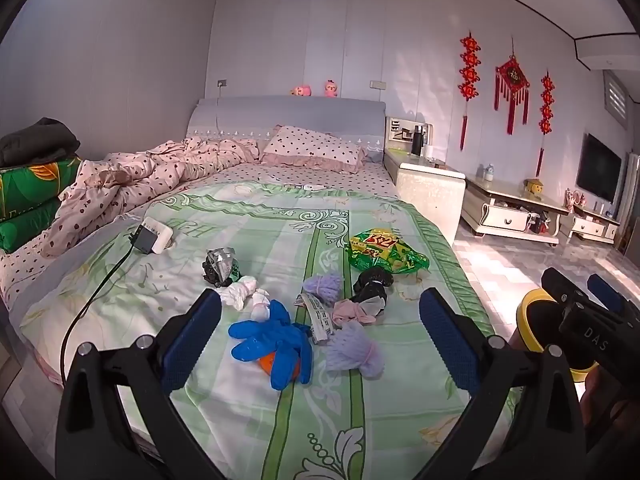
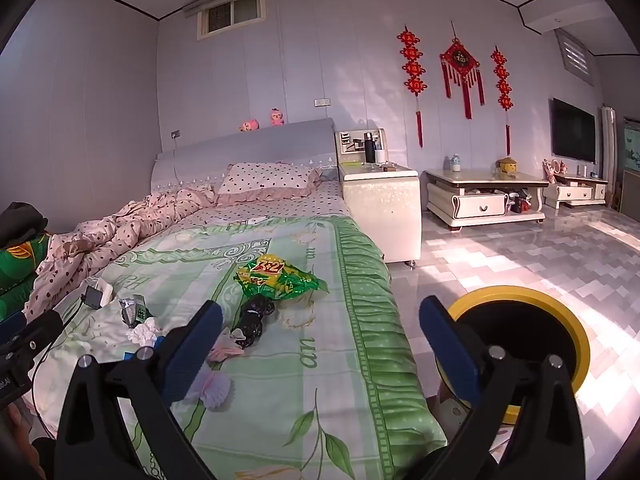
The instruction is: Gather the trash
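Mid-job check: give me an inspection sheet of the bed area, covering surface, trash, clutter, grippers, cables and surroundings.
Surface: green floral bedspread, flat.
Job's things: green snack bag, blue gloves, white tissue, crumpled foil wrapper, black bag, all lying on the bedspread; yellow-rimmed bin on the floor beside the bed.
Clutter: two purple tassel bundles, pink cloth.
Grippers: left gripper open, empty; right gripper open, empty.
Cables: black cable from the charger.
Surroundings: nightstand, wall television.

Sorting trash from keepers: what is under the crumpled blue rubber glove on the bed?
An orange object peeks out beneath the crumpled blue rubber glove; most is covered, so what it is cannot be told.
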{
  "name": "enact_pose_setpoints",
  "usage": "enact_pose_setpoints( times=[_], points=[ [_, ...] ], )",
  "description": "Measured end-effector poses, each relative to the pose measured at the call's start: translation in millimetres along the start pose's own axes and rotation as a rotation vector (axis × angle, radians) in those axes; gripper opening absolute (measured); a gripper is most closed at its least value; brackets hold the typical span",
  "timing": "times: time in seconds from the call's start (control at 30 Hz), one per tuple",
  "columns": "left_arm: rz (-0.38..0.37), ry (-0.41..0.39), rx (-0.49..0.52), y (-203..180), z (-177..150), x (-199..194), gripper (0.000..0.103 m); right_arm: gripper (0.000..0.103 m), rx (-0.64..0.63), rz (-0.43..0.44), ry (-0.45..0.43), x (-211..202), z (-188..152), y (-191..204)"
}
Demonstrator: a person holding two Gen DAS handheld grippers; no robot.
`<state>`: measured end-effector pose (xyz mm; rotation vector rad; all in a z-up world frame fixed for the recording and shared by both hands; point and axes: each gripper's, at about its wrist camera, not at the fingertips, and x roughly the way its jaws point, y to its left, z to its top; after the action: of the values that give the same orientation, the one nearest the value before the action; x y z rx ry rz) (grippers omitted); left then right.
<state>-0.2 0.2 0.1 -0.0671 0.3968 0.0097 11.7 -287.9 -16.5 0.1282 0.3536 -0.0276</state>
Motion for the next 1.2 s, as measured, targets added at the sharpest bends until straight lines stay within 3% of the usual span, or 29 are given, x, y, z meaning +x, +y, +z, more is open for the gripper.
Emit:
enact_pose_setpoints(
  times=[1.2],
  points=[
    [-0.022,0.026,-0.025,3.1,-2.0,3.4,0.095,0.095,0.003,-0.002,0.004,2.0,-2.1,-1.2]
  ],
)
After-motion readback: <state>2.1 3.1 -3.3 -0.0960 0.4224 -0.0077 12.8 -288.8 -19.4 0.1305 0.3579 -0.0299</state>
